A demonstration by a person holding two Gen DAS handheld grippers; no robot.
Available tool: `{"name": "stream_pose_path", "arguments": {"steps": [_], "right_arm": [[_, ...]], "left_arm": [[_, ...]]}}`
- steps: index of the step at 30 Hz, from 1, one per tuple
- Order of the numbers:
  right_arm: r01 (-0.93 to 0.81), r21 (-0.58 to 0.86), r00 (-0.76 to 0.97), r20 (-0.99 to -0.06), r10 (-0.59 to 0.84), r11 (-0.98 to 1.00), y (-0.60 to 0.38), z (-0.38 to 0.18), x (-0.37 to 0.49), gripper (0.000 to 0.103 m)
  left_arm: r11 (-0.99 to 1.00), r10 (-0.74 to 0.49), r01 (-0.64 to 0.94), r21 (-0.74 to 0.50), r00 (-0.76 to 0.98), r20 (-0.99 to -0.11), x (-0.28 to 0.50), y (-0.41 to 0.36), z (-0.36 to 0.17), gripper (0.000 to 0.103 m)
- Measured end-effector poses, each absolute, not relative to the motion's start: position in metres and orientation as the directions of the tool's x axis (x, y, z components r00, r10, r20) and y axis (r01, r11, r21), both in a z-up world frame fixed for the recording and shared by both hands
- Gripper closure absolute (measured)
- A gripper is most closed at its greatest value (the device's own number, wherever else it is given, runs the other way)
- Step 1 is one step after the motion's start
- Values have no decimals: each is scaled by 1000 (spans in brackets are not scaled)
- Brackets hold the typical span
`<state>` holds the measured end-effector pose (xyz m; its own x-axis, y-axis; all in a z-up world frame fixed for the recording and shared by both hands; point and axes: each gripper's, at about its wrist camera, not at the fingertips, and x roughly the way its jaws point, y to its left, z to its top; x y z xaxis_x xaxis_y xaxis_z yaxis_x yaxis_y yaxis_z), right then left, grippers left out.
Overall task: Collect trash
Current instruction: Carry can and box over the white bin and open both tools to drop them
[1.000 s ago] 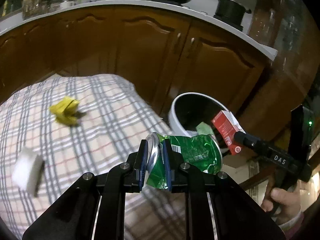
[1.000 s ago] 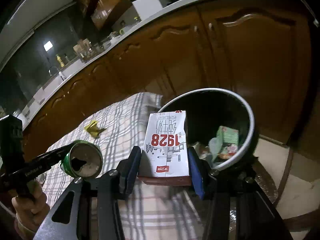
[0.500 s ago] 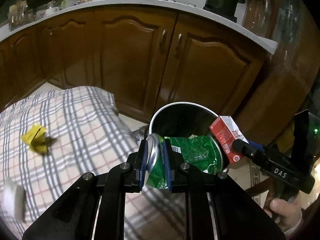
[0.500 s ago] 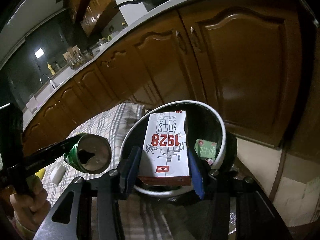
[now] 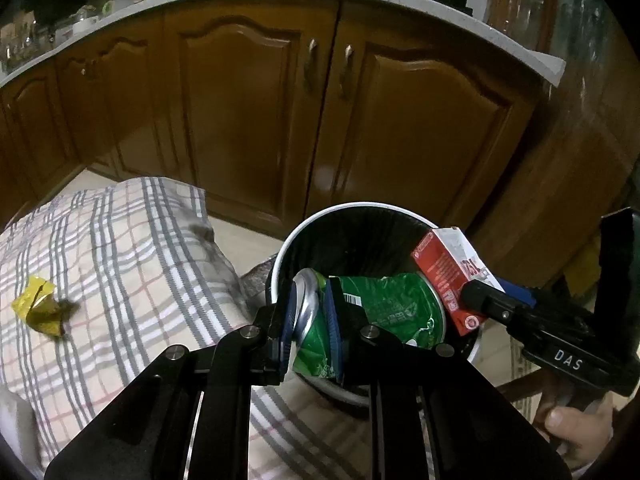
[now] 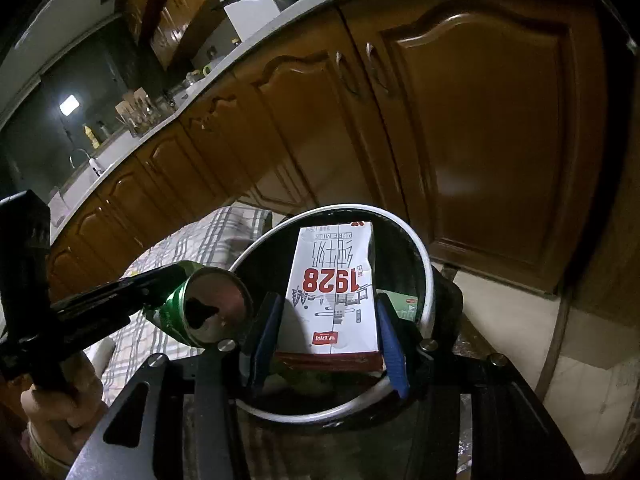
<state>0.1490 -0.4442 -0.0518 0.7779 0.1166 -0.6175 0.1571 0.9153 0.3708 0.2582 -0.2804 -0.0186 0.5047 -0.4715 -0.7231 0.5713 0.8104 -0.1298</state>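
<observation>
My left gripper [image 5: 311, 322] is shut on a crushed green can [image 5: 384, 312] and holds it over the near rim of the white-rimmed trash bin [image 5: 320, 220]. The can also shows in the right wrist view [image 6: 200, 308], at the bin's left rim. My right gripper [image 6: 326, 330] is shut on a red and white milk carton [image 6: 334, 284] and holds it above the bin's opening [image 6: 424, 260]. The carton shows in the left wrist view [image 5: 448, 268] at the bin's right rim. A green box [image 6: 404, 304] lies inside the bin.
A plaid cloth [image 5: 120, 248] covers the table left of the bin, with a yellow wrapper [image 5: 38, 308] on it and a white object [image 5: 14, 416] at its near left edge. Brown kitchen cabinets [image 5: 248, 112] stand behind the bin. Tiled floor [image 6: 592, 368] lies to the right.
Both grippers have moved toward the bin with their loads. The can and the carton now hang over the bin's opening; the table has slid left in view.
</observation>
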Motion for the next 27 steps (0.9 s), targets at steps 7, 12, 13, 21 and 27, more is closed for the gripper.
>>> {"name": "stream_pose_path", "arguments": {"steps": [7,12,13,21,27], "right_arm": [[151,366,774,-622,121,918,-446,-51,157,55],[151,377,774,-620,128,914,-450,-51,159,54],[151,384,775,-618,132,911,-452,-52,159,52],[160,420,782,-607,145,893,-454,-54,155,52],[134,436,794,-584,166,890,-437,-49,145,37]], "left_arm": [[810,-464,574,-121,499,-732,261,-291,-22,89],[808,-454,579,-108,495,-741,263,-299,-24,88],[809,-453,578,-109,493,-743,264,-299,-24,88],[817,-458,563,-125,503,-733,255,-284,-23,72],[836,-465,522,-168,514,-721,242,-248,-25,64]]}}
